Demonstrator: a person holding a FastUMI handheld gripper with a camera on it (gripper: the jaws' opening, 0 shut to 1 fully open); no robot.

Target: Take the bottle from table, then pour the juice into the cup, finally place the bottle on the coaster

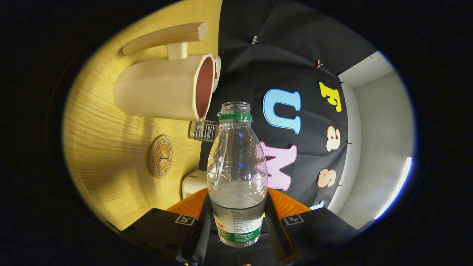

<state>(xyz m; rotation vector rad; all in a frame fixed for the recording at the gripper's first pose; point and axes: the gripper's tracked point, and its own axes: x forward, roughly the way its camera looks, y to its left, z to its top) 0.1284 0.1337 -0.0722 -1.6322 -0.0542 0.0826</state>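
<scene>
One gripper (238, 221), and there are its two fingers (275, 225), one on each side of the label, both pressing on the single bottle (237, 166). One bottle, open at the neck, one green ring under the mouth. Beyond it, one cup (164, 87), wooden, with one long handle. One round coaster (160, 156) on the one wooden table (103, 147). One small wire-ribbed clear thing (205, 130) just under the cup's rim; a glass or a rack, hard to say. One pale white box (194, 183) beside the bottle. Behind the cup's rim, one white disc edge (217, 74), possibly a saucer.
</scene>
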